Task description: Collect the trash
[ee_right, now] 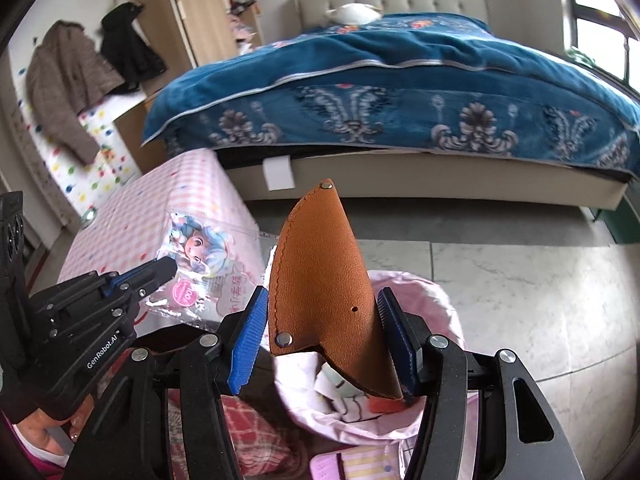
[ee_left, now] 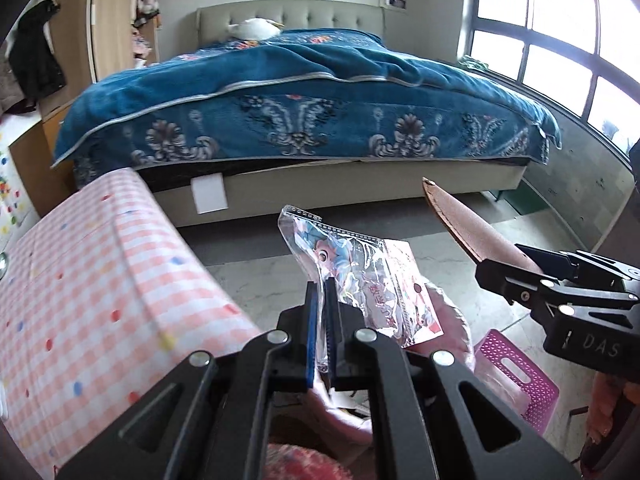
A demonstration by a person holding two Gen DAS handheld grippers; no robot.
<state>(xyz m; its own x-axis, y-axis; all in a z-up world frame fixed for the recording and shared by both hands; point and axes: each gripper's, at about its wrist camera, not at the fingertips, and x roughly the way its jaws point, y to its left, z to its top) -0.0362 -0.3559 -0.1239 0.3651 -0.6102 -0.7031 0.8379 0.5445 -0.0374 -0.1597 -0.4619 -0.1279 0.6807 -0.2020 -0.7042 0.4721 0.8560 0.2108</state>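
Bed with blue patterned blanket is filling the 12 o'clock half of both views, marble floor in front of it. Tabletop in pink check cloth is sitting at 9 o'clock in the left wrist view, near the bed's foot. Pink-lined trash bag is sitting open at 6 o'clock, directly under both claws; a magenta perforated basket is showing just beside it at 4 o'clock.

Right claw is gripping a brown leather sheath, blue pads pressing on its two edges, jaws about half wide. Sheath's long axis is running along the claw's fingers, pointed tip toward 12 o'clock, wide mouth end toward 6 o'clock over the bag. In the left wrist view it is showing edge-on, tip toward 11 o'clock.

Left claw is clamping nearly closed on a clear plastic wrapper with a cartoon print, pinching its lower left edge. Wrapper's long axis is running roughly 11 to 5 o'clock in the left wrist view, crumpled, hanging above the bag. The two claws are near each other, not touching.
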